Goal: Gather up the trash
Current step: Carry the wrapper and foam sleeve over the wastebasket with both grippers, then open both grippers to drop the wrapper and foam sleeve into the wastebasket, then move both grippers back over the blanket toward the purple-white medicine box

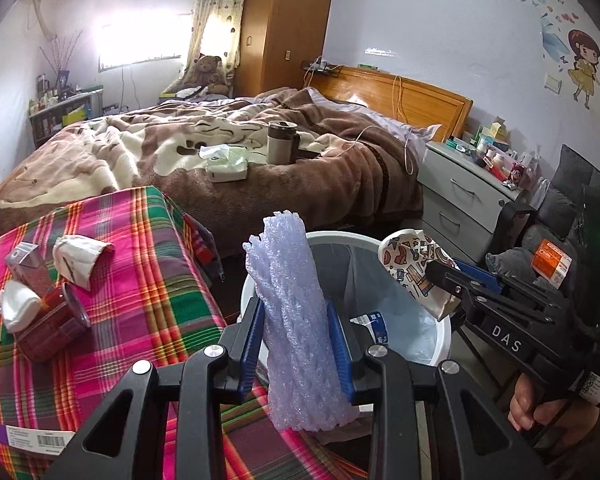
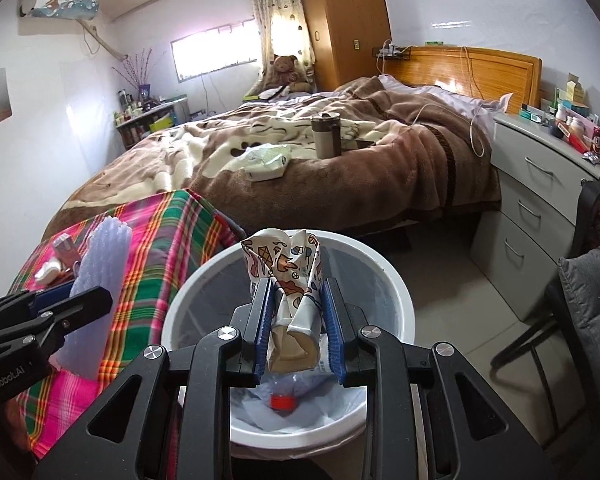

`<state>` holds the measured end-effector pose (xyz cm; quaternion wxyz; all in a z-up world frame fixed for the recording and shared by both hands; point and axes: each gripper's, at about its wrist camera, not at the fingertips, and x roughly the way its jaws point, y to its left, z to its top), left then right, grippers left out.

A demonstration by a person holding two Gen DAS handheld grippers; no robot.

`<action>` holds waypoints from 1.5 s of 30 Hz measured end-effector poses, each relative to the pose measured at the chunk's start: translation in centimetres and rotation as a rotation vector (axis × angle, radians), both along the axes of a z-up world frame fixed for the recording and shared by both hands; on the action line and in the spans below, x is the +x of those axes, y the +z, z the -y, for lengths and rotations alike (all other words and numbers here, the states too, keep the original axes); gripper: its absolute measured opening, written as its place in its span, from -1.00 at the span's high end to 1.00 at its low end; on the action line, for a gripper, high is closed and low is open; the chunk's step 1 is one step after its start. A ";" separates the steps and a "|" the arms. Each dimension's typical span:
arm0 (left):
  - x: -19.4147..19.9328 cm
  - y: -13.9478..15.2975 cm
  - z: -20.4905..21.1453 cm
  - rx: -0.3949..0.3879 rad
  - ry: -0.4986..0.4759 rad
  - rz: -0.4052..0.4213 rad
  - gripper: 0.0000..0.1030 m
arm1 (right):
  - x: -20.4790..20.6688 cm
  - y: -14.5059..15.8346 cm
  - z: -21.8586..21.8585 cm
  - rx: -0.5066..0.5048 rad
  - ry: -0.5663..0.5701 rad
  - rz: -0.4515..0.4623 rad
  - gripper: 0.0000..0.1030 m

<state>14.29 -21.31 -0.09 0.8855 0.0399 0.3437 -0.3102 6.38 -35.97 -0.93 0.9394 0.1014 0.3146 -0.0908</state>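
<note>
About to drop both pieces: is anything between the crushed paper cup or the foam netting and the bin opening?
Nothing visible. The crushed paper cup already hangs over the open white trash bin; the foam netting sits at its rim, table side.

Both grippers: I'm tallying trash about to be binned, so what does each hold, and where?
Left gripper clamps the purple foam sleeve around its lower half. Right gripper pinches the crushed paper cup near its base.

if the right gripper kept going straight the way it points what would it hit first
Probably the far inner wall of the round white plastic bin: the right gripper, shut on the crumpled patterned paper cup, points down over its opening. Depth is unclear.
</note>
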 end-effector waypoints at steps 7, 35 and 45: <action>0.6 -0.8 1.7 0.016 -0.021 -0.012 0.36 | 0.1 -1.0 0.7 -0.005 -0.016 -0.034 0.47; 0.0 0.0 -2.0 -0.026 0.017 0.001 -0.14 | 0.2 -0.6 -0.5 0.000 -0.016 -0.028 -0.13; -1.1 1.3 -5.2 -0.035 0.058 0.032 -0.15 | 0.0 0.4 -2.5 -0.014 0.031 0.003 -0.14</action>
